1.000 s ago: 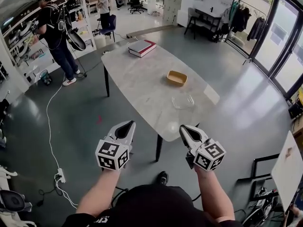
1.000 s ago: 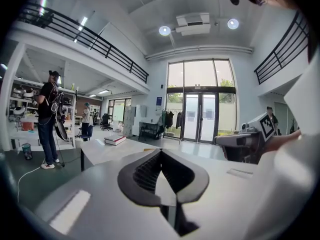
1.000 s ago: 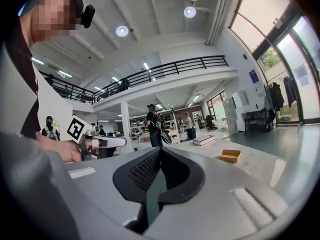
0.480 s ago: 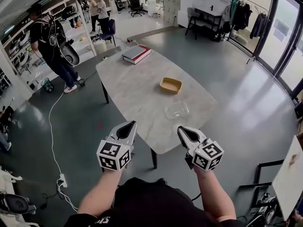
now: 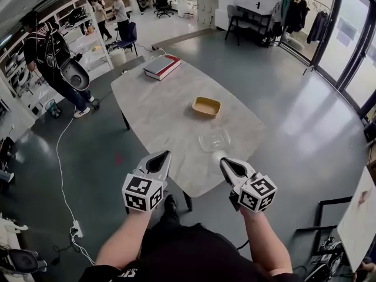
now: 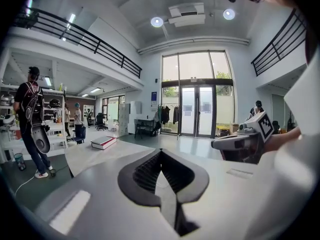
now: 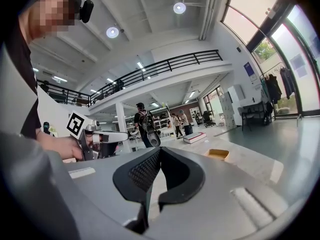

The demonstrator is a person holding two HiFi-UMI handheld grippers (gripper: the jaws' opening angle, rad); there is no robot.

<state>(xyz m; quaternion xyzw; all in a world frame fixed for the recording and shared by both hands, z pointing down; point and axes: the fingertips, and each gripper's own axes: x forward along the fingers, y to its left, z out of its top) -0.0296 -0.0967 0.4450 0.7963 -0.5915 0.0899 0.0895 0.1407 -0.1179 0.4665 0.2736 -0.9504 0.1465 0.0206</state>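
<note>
Floor: grey, polished, reflective. Far wall: full-height glazed doors. Right side: dark-framed windows. Overhead: mezzanine railing and round ceiling lights. Furniture: shelving at left, pale stone-topped table at centre, coat rack behind.

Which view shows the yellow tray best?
The head view: the yellow tray lies whole on the table, seen from above. The right gripper view shows it small and side-on. The left gripper view does not show it.
</note>
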